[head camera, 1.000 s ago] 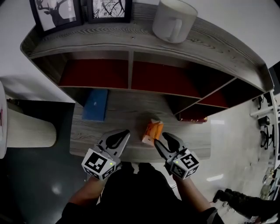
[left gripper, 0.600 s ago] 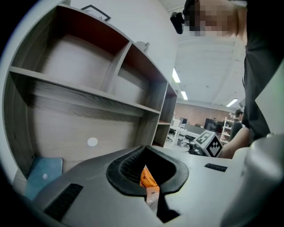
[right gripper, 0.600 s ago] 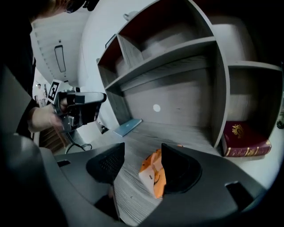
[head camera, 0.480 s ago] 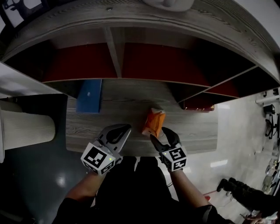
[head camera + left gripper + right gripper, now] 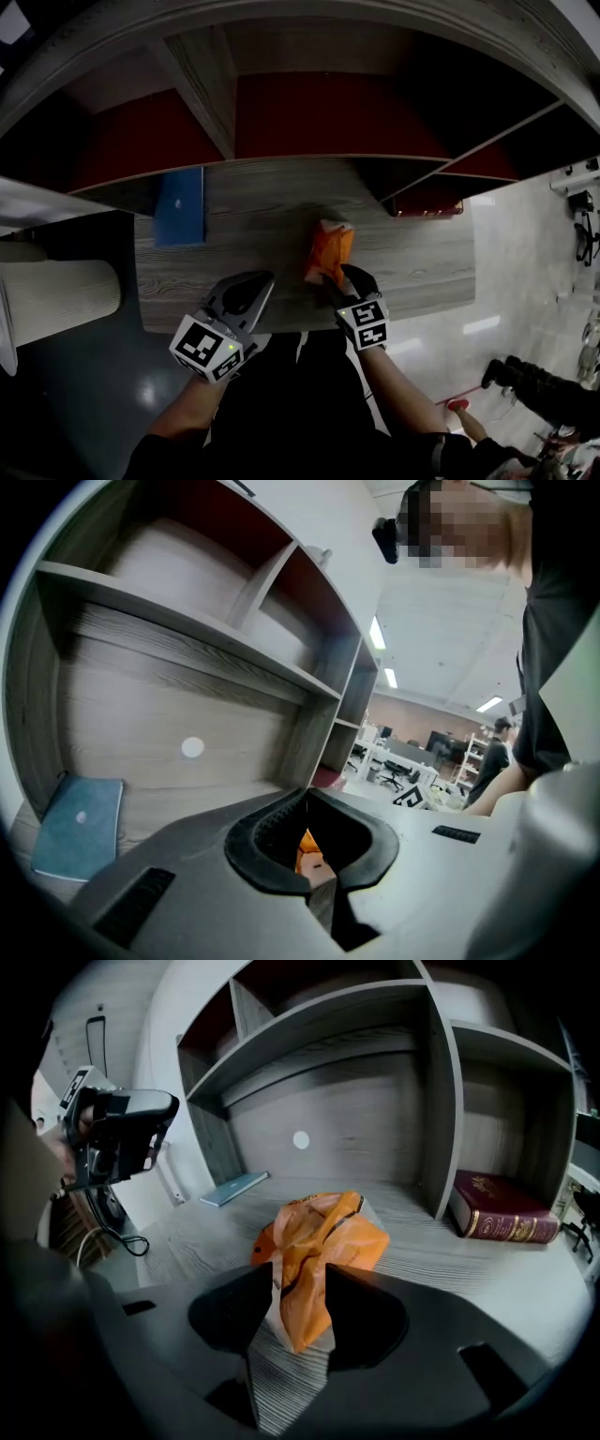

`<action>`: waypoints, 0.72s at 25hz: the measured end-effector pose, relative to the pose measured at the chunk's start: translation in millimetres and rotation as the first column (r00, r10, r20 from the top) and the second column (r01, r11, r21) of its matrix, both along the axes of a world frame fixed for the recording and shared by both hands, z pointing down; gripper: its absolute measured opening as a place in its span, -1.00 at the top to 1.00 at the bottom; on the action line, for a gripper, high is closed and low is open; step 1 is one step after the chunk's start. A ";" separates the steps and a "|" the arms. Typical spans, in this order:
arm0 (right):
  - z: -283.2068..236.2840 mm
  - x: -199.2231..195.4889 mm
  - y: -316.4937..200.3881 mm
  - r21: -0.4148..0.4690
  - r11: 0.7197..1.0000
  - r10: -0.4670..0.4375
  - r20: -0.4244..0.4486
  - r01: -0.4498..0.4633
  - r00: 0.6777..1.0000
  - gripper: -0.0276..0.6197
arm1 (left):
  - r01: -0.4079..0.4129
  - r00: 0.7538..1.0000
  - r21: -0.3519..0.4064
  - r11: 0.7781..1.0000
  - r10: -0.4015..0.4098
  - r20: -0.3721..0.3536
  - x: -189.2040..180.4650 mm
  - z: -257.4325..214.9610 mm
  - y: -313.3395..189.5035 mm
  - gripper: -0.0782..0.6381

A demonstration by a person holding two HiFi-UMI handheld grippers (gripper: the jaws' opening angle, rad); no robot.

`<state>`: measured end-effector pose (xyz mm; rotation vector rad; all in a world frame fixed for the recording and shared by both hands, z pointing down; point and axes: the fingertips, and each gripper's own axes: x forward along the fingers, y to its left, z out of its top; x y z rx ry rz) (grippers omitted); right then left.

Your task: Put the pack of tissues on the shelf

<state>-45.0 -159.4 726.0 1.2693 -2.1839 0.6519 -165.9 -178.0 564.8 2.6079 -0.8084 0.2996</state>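
The orange pack of tissues point(image 5: 328, 251) lies crumpled on the bottom wooden board of the shelf unit point(image 5: 262, 225), near its front edge. My right gripper point(image 5: 336, 279) reaches it from the front. Its jaws are closing, with the near end of the pack point(image 5: 323, 1241) between the tips of the right gripper point(image 5: 300, 1267); the pack still rests on the board. My left gripper point(image 5: 261, 278) hovers at the board's front edge to the left of the pack. The jaws of the left gripper point(image 5: 306, 794) are shut and hold nothing.
A blue book point(image 5: 180, 206) lies flat at the board's back left. A dark red book point(image 5: 506, 1208) lies in the low right compartment. Red-backed compartments point(image 5: 328, 112) stand above the board. A pale cylinder point(image 5: 56, 300) stands on the floor to the left.
The head view has tipped down and closer to the shelf. My right gripper has moved forward, so the pack's near end now sits between its jaws. The left gripper has hardly moved.
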 end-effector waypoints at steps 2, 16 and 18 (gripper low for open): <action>3.4 1.3 1.6 -0.009 1.000 0.008 -0.017 -0.008 1.000 0.49 | -0.007 1.000 0.004 1.000 0.007 -0.001 -2.7 -1.7 0.3 0.74; -73.9 7.7 8.6 0.058 0.998 0.042 -0.076 -0.037 0.996 0.83 | -0.040 0.998 0.063 0.997 0.042 -0.036 -17.1 -53.1 -1.4 0.74; -90.2 9.6 11.4 0.075 0.996 0.051 -0.065 -0.046 0.997 0.84 | -0.045 0.998 0.075 0.996 0.048 -0.037 -18.2 -62.2 1.1 0.74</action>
